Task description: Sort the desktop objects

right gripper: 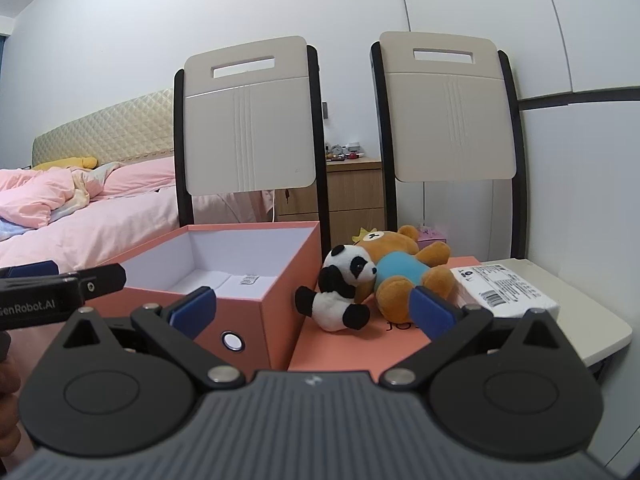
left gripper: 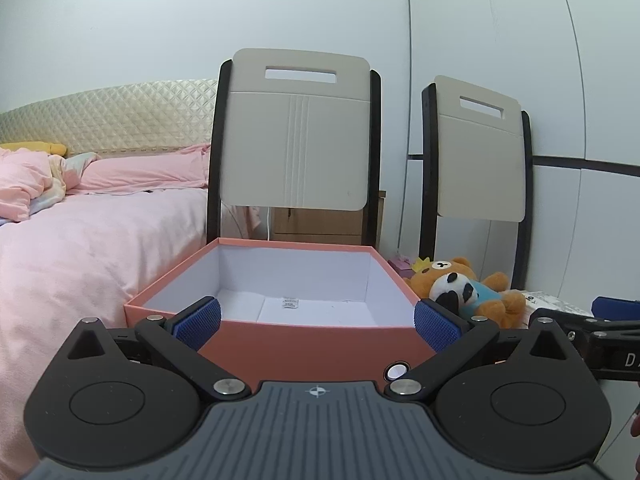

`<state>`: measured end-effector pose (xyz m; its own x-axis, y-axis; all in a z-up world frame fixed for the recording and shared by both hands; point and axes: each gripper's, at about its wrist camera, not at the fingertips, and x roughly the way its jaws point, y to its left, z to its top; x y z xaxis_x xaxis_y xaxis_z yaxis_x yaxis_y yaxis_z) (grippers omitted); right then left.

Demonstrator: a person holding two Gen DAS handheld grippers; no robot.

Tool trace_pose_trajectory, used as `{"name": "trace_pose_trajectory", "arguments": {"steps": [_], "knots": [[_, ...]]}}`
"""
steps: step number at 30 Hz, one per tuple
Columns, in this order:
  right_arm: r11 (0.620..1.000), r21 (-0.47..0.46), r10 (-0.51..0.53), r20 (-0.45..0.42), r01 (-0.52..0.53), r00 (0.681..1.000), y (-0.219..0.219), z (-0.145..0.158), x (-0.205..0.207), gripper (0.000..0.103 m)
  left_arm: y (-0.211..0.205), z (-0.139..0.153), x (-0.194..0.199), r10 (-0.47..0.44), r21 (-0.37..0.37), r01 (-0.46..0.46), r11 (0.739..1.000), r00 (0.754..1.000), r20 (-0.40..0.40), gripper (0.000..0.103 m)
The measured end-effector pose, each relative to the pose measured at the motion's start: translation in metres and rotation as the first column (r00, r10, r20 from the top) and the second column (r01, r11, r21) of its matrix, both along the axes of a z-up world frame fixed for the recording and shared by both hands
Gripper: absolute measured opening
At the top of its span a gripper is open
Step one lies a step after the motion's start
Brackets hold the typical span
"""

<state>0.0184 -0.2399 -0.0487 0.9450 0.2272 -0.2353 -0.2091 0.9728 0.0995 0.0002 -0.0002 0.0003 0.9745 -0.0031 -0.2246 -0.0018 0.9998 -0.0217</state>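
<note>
An open orange box with a white inside stands right in front of my left gripper, which is open and empty, its jaws wide apart at the box's near wall. In the right wrist view the box is at centre left. A panda plush and a brown bear plush in a blue shirt lie on the orange lid to the box's right. My right gripper is open and empty, just short of the panda. Both plushes also show in the left wrist view.
A white wrapped packet lies on the cream table right of the bear. Two chair backs stand behind the table. A bed with pink bedding is at the left. A wooden nightstand stands behind.
</note>
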Motion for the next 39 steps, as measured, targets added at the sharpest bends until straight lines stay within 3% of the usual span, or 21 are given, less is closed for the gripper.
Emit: {"name": "trace_pose_trajectory", "arguments": {"steps": [7,23,39], "knots": [[1.0,0.007,-0.006,0.051,0.006,0.999,-0.001,0.0,-0.008,0.103,-0.01,0.005,-0.005,0.003,-0.003,-0.003,1.0,0.999,0.034,0.103],[0.999,0.036,-0.011,0.002,0.011,1.0,-0.001,0.008,-0.019,0.103,-0.002,0.009,-0.018,-0.001,-0.035,0.002,0.999,0.999,0.045,0.103],[0.999,0.018,0.029,0.02,-0.029,0.999,0.007,0.014,-0.036,0.103,-0.005,0.01,-0.018,-0.02,-0.051,0.021,0.998,0.999,0.029,0.103]]}}
